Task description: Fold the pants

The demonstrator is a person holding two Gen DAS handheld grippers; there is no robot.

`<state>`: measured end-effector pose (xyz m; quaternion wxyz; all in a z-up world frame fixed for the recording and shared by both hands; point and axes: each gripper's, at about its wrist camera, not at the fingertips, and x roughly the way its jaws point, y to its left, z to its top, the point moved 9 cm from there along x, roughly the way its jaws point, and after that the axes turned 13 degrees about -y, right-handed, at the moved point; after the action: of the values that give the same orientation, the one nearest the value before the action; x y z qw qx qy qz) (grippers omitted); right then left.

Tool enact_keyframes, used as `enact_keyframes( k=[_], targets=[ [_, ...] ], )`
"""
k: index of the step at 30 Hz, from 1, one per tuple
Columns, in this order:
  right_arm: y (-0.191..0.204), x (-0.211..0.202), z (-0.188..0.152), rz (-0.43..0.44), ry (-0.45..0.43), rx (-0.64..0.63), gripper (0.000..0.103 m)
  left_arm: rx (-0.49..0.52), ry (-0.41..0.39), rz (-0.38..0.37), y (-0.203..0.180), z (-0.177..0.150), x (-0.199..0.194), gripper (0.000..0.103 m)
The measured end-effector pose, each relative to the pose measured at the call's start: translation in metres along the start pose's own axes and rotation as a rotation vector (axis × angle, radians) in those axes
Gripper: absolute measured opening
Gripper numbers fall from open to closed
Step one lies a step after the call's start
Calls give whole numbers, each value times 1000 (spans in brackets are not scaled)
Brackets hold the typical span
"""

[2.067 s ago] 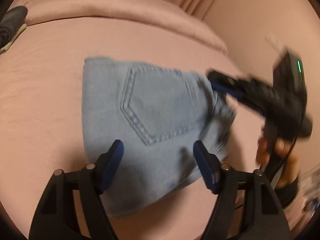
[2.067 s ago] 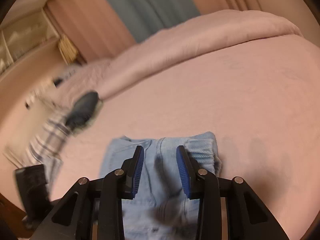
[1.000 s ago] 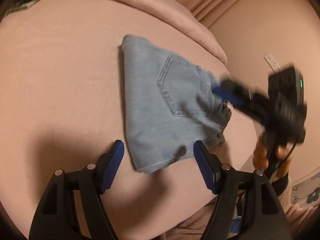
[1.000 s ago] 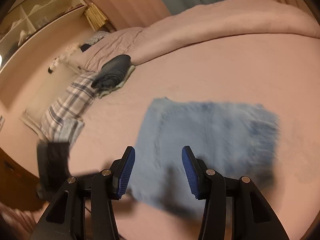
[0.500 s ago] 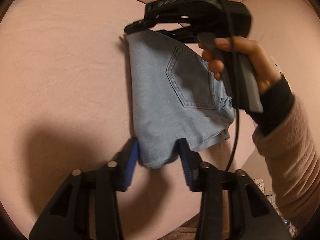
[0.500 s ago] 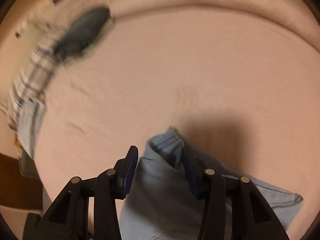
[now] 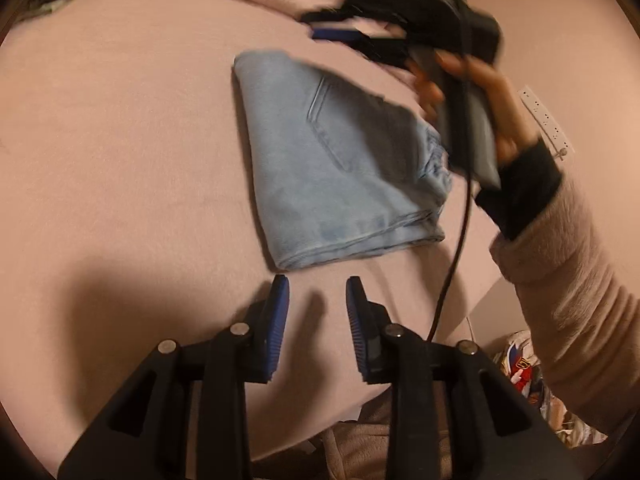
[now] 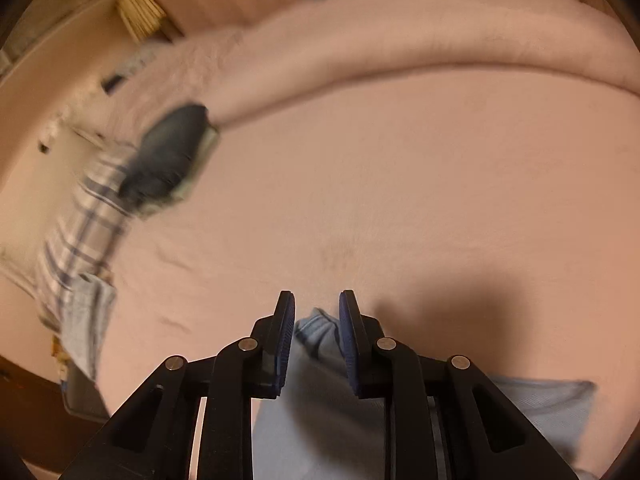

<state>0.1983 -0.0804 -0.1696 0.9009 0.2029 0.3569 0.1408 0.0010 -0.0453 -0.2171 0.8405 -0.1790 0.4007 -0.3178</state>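
Observation:
The light-blue jeans (image 7: 340, 160) lie folded into a flat packet on the pink bed (image 7: 120, 140), back pocket up. My left gripper (image 7: 316, 284) sits just short of their near corner. Its jaws are closing with nothing between them, only bedsheet. In the left wrist view my right gripper (image 7: 332, 34), blurred, hovers over the jeans' far edge in a person's hand (image 7: 472, 80). In the right wrist view the right gripper (image 8: 317, 300) is closing too. A corner of the jeans (image 8: 320, 332) shows between its fingers, and the pads stand clear of the cloth.
A dark folded garment (image 8: 168, 152) and a plaid cloth (image 8: 80, 216) lie at the bed's far left. A rolled pink duvet (image 8: 400, 40) runs along the back. A cable (image 7: 456, 248) hangs from the right gripper beside a pink sleeve (image 7: 560, 300). Clutter (image 7: 520, 368) lies past the bed's edge.
The left gripper narrowed and drew back off the jeans' near corner. The right gripper swung across to the jeans' far edge and narrowed as well.

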Motion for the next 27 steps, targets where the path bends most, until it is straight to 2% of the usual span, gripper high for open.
enact_keyframes(
  k=[1, 3, 5, 8, 12, 13, 17, 18, 20, 24, 26, 27],
  targets=[
    [-1, -16, 0, -9, -17, -28, 25, 10, -20, -4, -4, 5, -4, 32],
    [-8, -43, -5, -56, -41, -89, 26, 21, -56, -27, -10, 19, -12, 45],
    [-17, -78, -20, -100, -60, -156, 26, 33, -90, -39, -15, 33, -11, 51],
    [-30, -107, -39, -103, -68, -175, 26, 74, -102, -39, -24, 48, 4, 51],
    [-45, -130, -68, -156, -61, -233, 26, 105, -62, -2, -30, 61, 39, 51],
    [-45, -128, -72, -163, -57, -244, 26, 124, -50, 17, -36, 58, 52, 51],
    [-49, -126, -126, -184, 31, -299, 26, 182, 15, 91, -34, 38, 83, 52],
    [-51, -121, -139, -194, 39, -333, 26, 197, 8, 99, -31, 35, 88, 52],
    [-50, -125, -143, -210, -31, -380, 26, 218, -11, 98, -31, 33, 86, 52],
    [-55, -126, -134, -193, -63, -297, 27, 148, 5, 61, -23, 38, 81, 52],
    [-59, -135, -128, -130, -80, -218, 35, 98, -3, 45, -18, 41, 68, 55],
    [-58, -144, -124, -65, -100, -144, 47, 74, -15, 39, -14, 43, 60, 60]
  ],
)
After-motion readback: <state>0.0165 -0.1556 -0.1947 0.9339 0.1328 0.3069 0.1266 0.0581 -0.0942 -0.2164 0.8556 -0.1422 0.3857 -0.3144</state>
